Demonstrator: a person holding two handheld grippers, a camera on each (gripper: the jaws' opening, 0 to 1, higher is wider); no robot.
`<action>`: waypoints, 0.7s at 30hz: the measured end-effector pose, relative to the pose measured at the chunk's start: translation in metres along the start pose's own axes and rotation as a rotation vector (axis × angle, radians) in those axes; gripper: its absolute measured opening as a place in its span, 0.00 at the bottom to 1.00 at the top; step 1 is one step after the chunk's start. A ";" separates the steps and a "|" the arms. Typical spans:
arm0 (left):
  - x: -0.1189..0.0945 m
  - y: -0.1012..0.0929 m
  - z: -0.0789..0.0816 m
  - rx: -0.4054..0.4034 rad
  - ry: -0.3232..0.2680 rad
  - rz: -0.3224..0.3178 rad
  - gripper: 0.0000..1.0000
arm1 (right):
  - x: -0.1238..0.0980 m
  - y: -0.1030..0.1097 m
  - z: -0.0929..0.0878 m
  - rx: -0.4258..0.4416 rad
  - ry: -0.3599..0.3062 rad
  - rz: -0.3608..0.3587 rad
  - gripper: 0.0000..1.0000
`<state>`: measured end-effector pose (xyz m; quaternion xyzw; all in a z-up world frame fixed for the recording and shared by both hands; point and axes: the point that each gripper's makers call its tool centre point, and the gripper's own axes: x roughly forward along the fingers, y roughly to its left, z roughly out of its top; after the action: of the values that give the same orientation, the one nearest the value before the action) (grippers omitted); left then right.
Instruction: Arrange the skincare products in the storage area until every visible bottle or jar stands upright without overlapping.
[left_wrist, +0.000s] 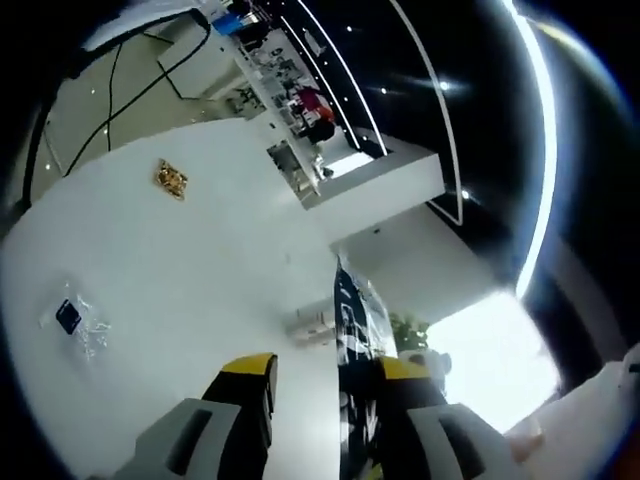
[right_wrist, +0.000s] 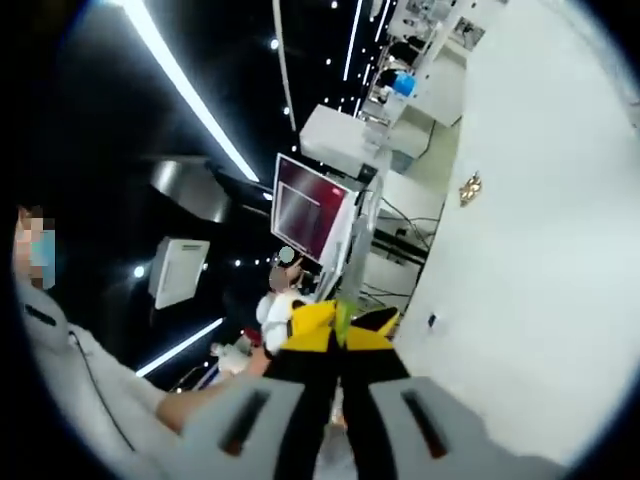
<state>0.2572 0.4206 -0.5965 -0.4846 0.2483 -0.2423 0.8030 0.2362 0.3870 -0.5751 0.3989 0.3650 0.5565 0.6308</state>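
Note:
In the left gripper view, my left gripper (left_wrist: 328, 368) stands open, its yellow-tipped jaws wide apart. A long dark blue tube or pack with white lettering (left_wrist: 352, 320) stands on end against the inner side of the right jaw, with a clear gap to the left jaw. Just beyond the jaws lie some small pale bottles (left_wrist: 314, 326), too blurred to count. In the right gripper view, my right gripper (right_wrist: 337, 326) is shut, its yellow tips pressed together. A thin green sliver shows between them; I cannot tell what it is.
A broad white surface (left_wrist: 190, 260) carries a small gold item (left_wrist: 170, 178) and a clear packet with a dark blue square (left_wrist: 72, 318). Shelving with goods (left_wrist: 290, 100) stands beyond. A red-screened monitor (right_wrist: 305, 215), the gold item (right_wrist: 470, 187) and a person's white sleeve (right_wrist: 110, 400) appear in the right gripper view.

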 end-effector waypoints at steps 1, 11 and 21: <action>0.000 -0.005 -0.003 -0.004 0.005 -0.016 0.41 | -0.002 0.003 -0.002 0.003 -0.001 0.003 0.03; 0.000 -0.056 -0.026 0.005 0.048 -0.139 0.28 | -0.030 0.027 -0.014 -0.016 -0.054 -0.019 0.03; -0.001 -0.077 -0.045 0.115 0.082 -0.145 0.05 | -0.050 0.040 -0.026 -0.019 -0.097 -0.044 0.03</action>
<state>0.2167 0.3595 -0.5454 -0.4441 0.2310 -0.3331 0.7990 0.1908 0.3426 -0.5488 0.4114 0.3373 0.5259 0.6637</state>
